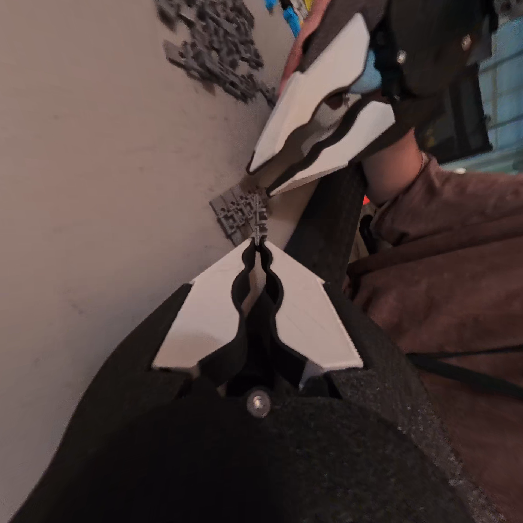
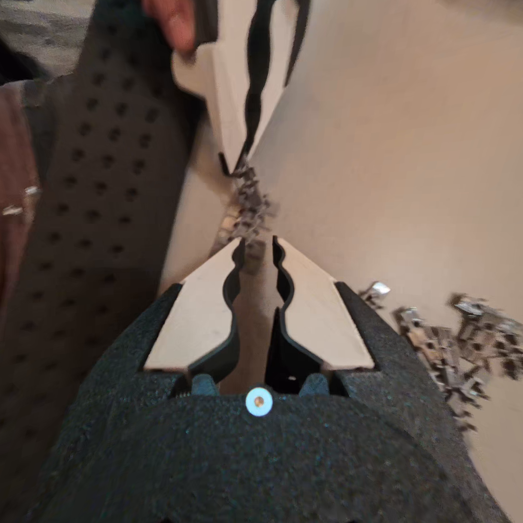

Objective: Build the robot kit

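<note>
Two hand-held grippers with white pointed fingers meet at one small grey plastic piece full of square holes point(image 1: 245, 216), which sits above the pale smooth table point(image 1: 99, 198). The left gripper point(image 1: 258, 242) is pinched nearly closed on the piece's edge. The right gripper point(image 2: 257, 240) is open a little, its tips at the piece, and one bumpy heap of grey pieces point(image 1: 215, 48) lies farther off on the table.
</note>
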Action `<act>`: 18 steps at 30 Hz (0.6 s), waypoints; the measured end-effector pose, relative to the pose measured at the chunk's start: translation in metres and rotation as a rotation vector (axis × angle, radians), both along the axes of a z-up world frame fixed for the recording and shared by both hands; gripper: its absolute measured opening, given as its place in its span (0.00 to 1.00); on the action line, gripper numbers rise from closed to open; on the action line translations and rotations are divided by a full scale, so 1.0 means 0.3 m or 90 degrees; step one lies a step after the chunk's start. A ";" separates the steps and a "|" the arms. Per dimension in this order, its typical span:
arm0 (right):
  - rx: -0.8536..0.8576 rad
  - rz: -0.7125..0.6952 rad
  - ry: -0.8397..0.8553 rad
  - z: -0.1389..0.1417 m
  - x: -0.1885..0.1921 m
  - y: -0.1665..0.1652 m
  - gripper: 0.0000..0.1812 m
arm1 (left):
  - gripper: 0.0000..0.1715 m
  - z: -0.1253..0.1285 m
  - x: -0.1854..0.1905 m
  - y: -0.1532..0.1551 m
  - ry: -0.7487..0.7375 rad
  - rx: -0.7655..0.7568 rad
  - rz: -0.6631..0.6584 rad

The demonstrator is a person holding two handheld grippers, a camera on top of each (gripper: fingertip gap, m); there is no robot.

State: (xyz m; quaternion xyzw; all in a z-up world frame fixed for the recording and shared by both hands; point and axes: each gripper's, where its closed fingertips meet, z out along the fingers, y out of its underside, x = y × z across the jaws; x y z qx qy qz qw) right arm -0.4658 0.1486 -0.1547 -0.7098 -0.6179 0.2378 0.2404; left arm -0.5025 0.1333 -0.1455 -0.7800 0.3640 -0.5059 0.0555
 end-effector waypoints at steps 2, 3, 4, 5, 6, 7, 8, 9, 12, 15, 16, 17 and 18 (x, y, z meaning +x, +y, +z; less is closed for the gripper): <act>-0.046 0.032 -0.030 -0.019 0.037 -0.048 0.10 | 0.01 -0.001 0.004 -0.011 0.002 0.027 -0.022; -0.067 0.047 -0.041 -0.023 0.052 -0.072 0.10 | 0.01 -0.004 0.004 -0.008 0.006 0.034 -0.021; -0.089 0.061 -0.049 -0.024 0.063 -0.097 0.10 | 0.01 -0.007 0.004 0.003 0.009 0.038 -0.010; -0.100 0.070 -0.051 -0.020 0.067 -0.113 0.10 | 0.01 -0.011 0.003 0.012 0.014 0.039 0.000; -0.105 0.079 -0.048 -0.018 0.066 -0.124 0.10 | 0.01 -0.015 0.002 0.019 0.019 0.039 0.007; -0.113 0.088 -0.046 -0.018 0.061 -0.137 0.10 | 0.01 -0.021 0.003 0.024 0.026 0.043 0.011; -0.122 0.093 -0.051 -0.027 0.057 -0.148 0.11 | 0.01 -0.028 0.003 0.030 0.037 0.052 0.017; -0.122 0.091 -0.064 -0.042 0.057 -0.146 0.13 | 0.01 -0.039 0.002 0.034 0.053 0.064 0.019; -0.070 0.055 -0.078 -0.050 0.067 -0.079 0.10 | 0.02 -0.066 -0.002 0.004 0.096 0.081 -0.013; -0.017 0.000 -0.065 -0.034 0.077 0.000 0.19 | 0.01 -0.061 -0.004 -0.059 0.093 0.042 -0.068; -0.015 -0.002 -0.055 -0.024 0.074 0.003 0.19 | 0.01 -0.048 0.000 -0.066 0.076 0.034 -0.072; -0.015 0.000 -0.051 -0.016 0.073 0.000 0.17 | 0.01 -0.024 0.009 -0.057 0.048 0.029 -0.060; -0.018 0.007 -0.051 -0.010 0.071 -0.011 0.16 | 0.01 -0.001 0.011 -0.039 0.026 0.019 -0.041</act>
